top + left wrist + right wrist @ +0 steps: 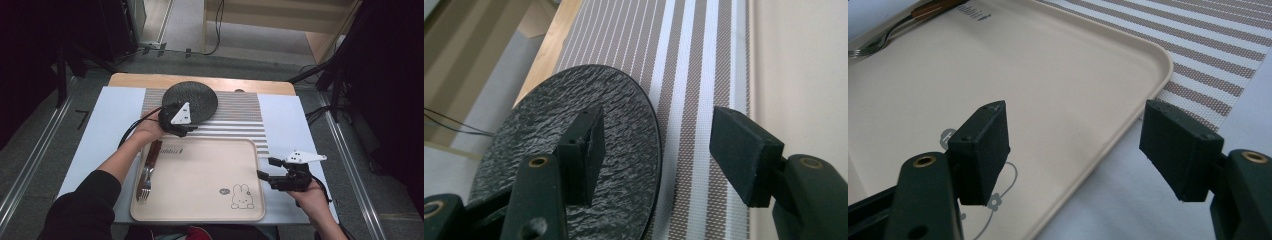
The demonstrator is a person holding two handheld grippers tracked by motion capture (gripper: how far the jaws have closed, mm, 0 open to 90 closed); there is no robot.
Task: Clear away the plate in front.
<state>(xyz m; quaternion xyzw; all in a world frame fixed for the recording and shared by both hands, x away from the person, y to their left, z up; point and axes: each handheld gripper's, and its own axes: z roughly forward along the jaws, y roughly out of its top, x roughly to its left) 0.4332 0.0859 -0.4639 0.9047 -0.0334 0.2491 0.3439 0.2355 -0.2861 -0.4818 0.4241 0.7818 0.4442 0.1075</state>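
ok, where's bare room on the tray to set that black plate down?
Most of the tray is bare: everything between the fork at its left rim and the rabbit print near the right corner. Crowded spots: the left gripper at the black plate behind the tray, and the right gripper, open, straddling the tray's right rim.

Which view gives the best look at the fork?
The high view: the fork lies whole along the tray's left edge, brown handle pointing away from the person. The right gripper view catches its tines and part of the handle at the top left corner.
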